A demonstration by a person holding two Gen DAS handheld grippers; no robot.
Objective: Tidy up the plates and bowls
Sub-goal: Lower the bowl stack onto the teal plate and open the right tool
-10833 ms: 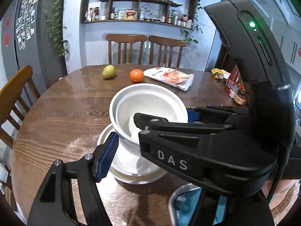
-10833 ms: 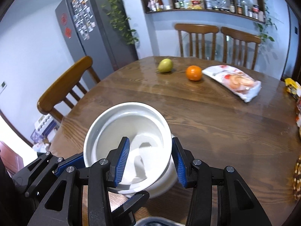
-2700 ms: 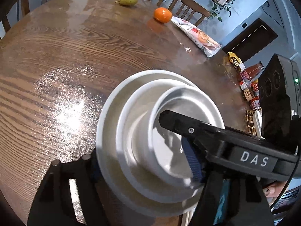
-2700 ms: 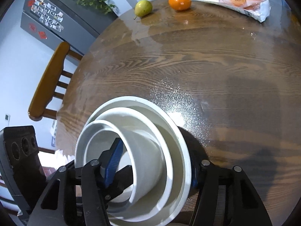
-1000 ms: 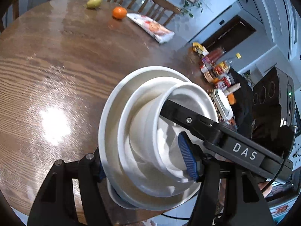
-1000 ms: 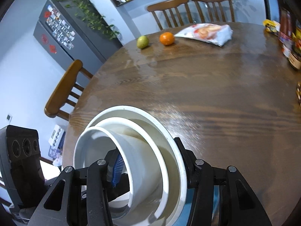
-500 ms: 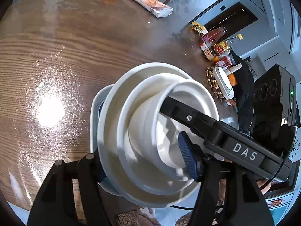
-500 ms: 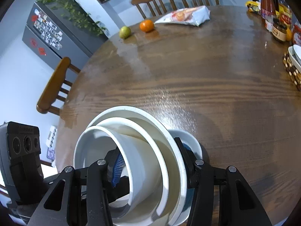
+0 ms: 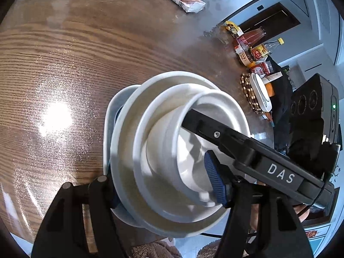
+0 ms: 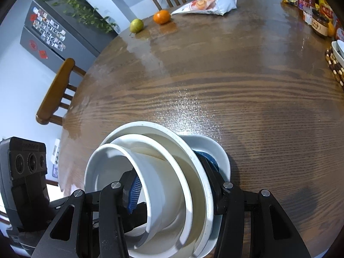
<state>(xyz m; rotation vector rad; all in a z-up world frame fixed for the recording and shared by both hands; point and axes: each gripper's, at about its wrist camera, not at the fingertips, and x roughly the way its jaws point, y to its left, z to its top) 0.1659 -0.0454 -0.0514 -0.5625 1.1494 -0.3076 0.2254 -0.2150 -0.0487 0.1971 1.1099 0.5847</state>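
A nested stack of white bowls (image 9: 163, 150) is held between both grippers, seen from each side (image 10: 163, 185). My left gripper (image 9: 165, 185) is shut on the stack, one blue pad inside the inner bowl, the other finger under the outer rim. My right gripper (image 10: 174, 191) is shut on the same stack from the opposite side. Beneath the stack lies a white rounded-square plate with a blue centre (image 9: 116, 105), also in the right wrist view (image 10: 212, 150), at the near edge of the wooden table (image 10: 236, 75). Whether the stack touches the plate is hidden.
A pear (image 10: 136, 25), an orange (image 10: 161, 16) and a snack bag (image 10: 210, 4) lie at the far side. Sauce bottles and jars (image 9: 249, 49) and a white dish on a beaded trivet (image 9: 258, 90) stand at the right. A wooden chair (image 10: 58, 94) is at the left.
Both grippers have carried the bowl stack back toward the near table edge and lower. The blue-centred plate now shows right beneath it.
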